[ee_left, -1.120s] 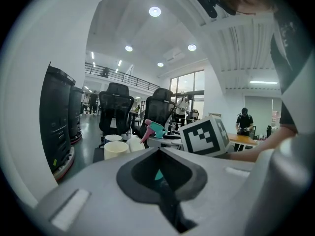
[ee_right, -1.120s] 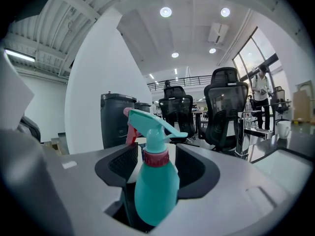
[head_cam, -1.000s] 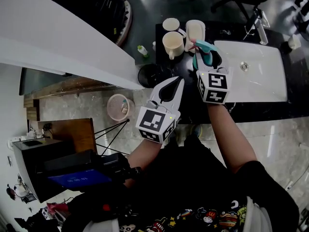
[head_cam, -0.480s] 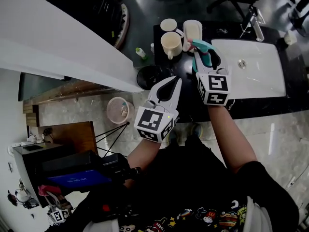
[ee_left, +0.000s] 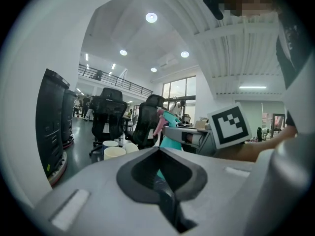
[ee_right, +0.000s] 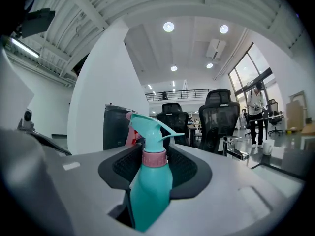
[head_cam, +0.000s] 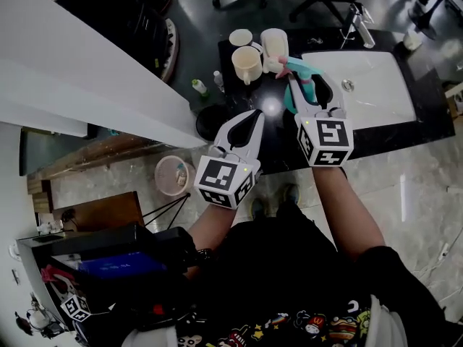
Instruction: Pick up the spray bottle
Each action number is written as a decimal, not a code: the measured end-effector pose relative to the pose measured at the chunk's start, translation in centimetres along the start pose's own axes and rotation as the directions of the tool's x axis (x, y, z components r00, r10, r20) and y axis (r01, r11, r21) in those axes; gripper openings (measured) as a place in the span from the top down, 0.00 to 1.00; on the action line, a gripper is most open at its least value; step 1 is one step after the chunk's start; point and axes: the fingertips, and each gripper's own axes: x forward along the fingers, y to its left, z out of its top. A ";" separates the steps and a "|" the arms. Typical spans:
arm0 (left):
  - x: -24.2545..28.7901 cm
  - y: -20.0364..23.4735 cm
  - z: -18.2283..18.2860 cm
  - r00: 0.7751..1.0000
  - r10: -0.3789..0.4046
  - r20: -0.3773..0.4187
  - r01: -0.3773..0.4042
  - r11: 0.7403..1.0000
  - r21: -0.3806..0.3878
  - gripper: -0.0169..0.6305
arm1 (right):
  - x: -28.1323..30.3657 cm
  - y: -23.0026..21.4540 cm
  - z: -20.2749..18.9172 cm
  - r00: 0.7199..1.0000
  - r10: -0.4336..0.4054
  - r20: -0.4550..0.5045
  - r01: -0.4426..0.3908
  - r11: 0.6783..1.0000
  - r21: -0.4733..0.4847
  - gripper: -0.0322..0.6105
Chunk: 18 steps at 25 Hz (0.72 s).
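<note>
A teal spray bottle [head_cam: 299,74] with a pink collar and trigger stands upright between the jaws of my right gripper [head_cam: 307,87], which is shut on its body over the black counter [head_cam: 278,132]. In the right gripper view the spray bottle [ee_right: 150,186] fills the gap of my right gripper [ee_right: 150,156], nozzle pointing right. My left gripper [head_cam: 252,118] hangs lower left of the bottle, at the counter's near edge, shut with nothing in it. From the left gripper view, the spray bottle [ee_left: 170,127] shows beyond the closed tips of my left gripper [ee_left: 158,150].
Two cream cups [head_cam: 246,63] [head_cam: 239,37] and a white jug [head_cam: 274,45] stand just left of the bottle. A white sink [head_cam: 369,96] with a faucet [head_cam: 358,24] lies to the right. A black bin [head_cam: 210,121], a small bottle [head_cam: 199,87] and a wastebasket [head_cam: 172,176] sit on the floor at left.
The head view has drifted, so the counter now sits higher and further left in frame. The right gripper keeps its hold on the bottle; the left gripper stays shut.
</note>
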 end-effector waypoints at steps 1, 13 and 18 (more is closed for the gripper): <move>-0.4 -0.2 0.1 1.000 -0.010 0.005 0.010 1.000 0.003 0.97 | -0.8 0.2 0.6 1.000 -0.009 0.012 0.009 1.000 -0.001 0.66; -7.9 -3.8 0.9 0.991 -0.131 0.042 0.129 0.991 0.041 0.97 | -12.6 5.4 5.4 0.991 -0.098 0.095 0.101 0.995 -0.027 0.66; -9.7 -6.1 0.7 0.984 -0.171 0.047 0.168 0.984 0.058 0.97 | -17.1 7.4 4.9 0.989 -0.123 0.079 0.127 0.991 -0.036 0.66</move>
